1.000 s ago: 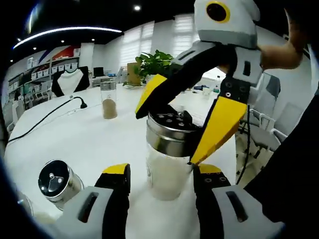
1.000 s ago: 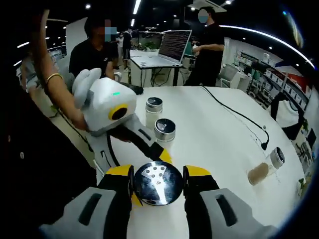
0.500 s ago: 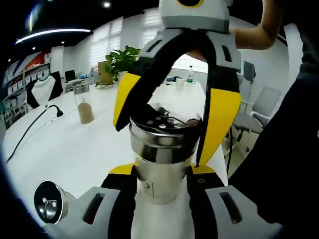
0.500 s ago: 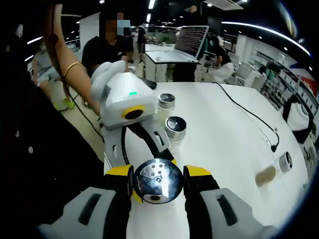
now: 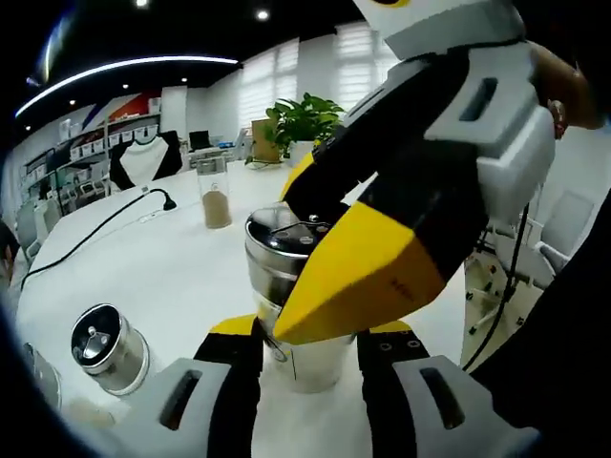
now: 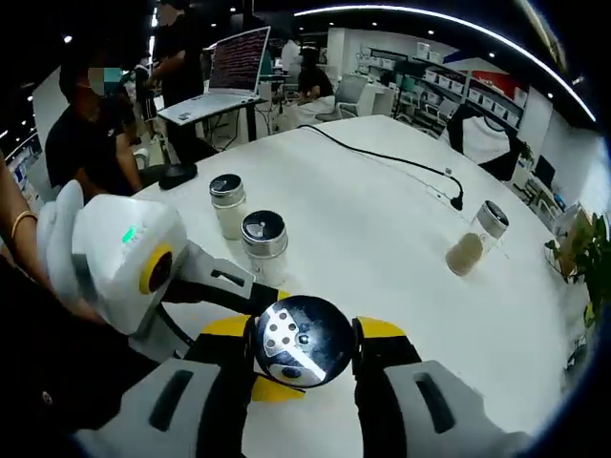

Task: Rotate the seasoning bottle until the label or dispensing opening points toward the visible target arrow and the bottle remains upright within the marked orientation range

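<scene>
The seasoning bottle [image 5: 304, 361] stands upright on the white table [image 5: 181, 277], a glass jar with a perforated metal lid [image 5: 277, 250]. My left gripper [image 5: 305, 329] is shut on its glass body low down. From the upper right comes my right gripper [image 5: 304, 243], its yellow fingers [image 5: 358, 277] clamped on the lid from above; the near finger hides the lid's right side. In the right gripper view I look straight down on the lid [image 6: 304, 341], with my right gripper [image 6: 304, 334] shut on it. The holes lie on the lid's left part. The left gripper's white housing [image 6: 115, 262] reaches in from the left.
A second metal-lidded shaker [image 5: 105, 345] stands close on the left; the right gripper view has two such shakers [image 6: 264, 239] [image 6: 227, 202]. A jar of brown powder [image 5: 215, 196] [image 6: 474, 243] and a black cable [image 6: 391, 157] lie further off. People sit by a laptop [image 6: 239, 62].
My left jaws closed on the glass body. The right gripper has turned around the lid, so one yellow finger now stands in front of it and the room swung in the right gripper view.
</scene>
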`<state>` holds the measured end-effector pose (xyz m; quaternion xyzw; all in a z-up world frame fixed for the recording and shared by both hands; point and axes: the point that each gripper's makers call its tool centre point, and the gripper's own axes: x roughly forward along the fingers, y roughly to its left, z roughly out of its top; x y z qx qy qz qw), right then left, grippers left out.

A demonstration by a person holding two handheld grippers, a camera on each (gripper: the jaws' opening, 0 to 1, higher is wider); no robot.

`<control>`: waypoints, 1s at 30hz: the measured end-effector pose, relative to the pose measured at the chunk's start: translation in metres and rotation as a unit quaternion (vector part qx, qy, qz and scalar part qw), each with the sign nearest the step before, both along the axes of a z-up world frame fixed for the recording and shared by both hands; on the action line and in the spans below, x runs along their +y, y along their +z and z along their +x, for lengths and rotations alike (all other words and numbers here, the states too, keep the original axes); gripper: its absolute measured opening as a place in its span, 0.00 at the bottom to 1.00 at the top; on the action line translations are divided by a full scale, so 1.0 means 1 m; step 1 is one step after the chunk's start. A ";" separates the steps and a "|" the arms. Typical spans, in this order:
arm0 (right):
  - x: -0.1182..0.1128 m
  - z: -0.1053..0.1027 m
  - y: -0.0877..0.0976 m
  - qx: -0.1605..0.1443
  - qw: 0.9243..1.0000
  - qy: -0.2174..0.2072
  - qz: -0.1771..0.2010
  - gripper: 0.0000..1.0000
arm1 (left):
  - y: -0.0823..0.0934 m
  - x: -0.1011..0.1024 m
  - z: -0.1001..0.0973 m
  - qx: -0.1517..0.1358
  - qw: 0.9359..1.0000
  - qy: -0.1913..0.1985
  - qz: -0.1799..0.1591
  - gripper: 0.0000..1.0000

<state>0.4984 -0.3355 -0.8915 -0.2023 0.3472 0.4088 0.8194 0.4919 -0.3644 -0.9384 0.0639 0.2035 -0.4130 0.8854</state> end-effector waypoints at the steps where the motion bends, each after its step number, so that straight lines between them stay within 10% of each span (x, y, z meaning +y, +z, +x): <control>1: -0.001 0.000 0.000 -0.006 1.000 0.019 -0.004 0.38 | 0.000 0.000 0.001 0.001 1.000 -0.003 -0.002 0.41; 8: 0.003 -0.008 0.000 0.000 0.986 0.166 -0.010 0.37 | 0.000 0.003 -0.001 0.020 0.998 -0.067 -0.004 0.46; 12: 0.011 -0.026 0.002 -0.043 0.941 0.334 -0.040 0.37 | -0.002 0.005 -0.002 0.030 0.993 -0.114 -0.004 0.53; 19: 0.016 -0.023 0.000 -0.027 0.921 0.386 -0.051 0.38 | 0.002 -0.004 -0.006 0.002 0.987 -0.160 0.026 0.48; 30: 0.010 -0.018 -0.001 -0.030 0.901 0.427 -0.072 0.38 | -0.001 -0.001 0.009 -0.015 0.998 -0.044 0.033 0.43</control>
